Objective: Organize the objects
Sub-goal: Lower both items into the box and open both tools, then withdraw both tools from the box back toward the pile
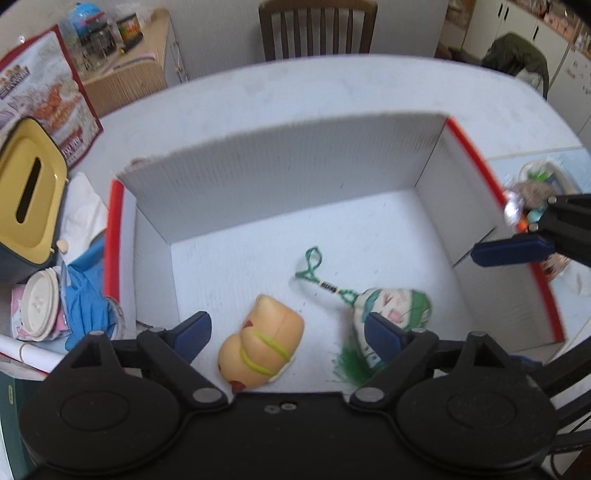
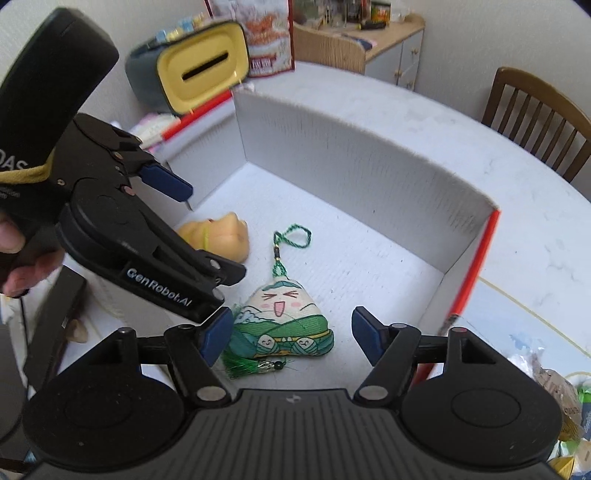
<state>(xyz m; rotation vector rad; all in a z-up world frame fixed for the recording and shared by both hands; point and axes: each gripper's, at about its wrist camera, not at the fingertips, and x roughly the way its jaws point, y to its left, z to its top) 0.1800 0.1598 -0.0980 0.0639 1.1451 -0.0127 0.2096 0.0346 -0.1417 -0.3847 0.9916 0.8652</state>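
Observation:
A white cardboard box [image 1: 280, 177] with a red rim stands open on the table. On its floor lie a yellow plush toy [image 1: 258, 347] with a green-yellow band and a green-and-white dumpling sachet [image 1: 395, 306] with a green cord loop. My left gripper [image 1: 288, 332] hangs open above the toy, touching nothing. In the right wrist view the sachet [image 2: 284, 314] lies flat below my right gripper [image 2: 291, 332], whose jaws stand wide apart and clear of it. There the left gripper [image 2: 205, 232] shows at the left, held by a hand, with the toy [image 2: 225, 236] beyond it inside the box [image 2: 351, 166].
Left of the box sit a yellow-lidded tissue holder [image 1: 29, 192], a blue glove [image 1: 85, 295], a cup lid [image 1: 38, 302] and a red printed bag [image 1: 48, 96]. A bag of small items [image 1: 535, 188] lies right of the box. A wooden chair [image 1: 317, 29] stands behind the table.

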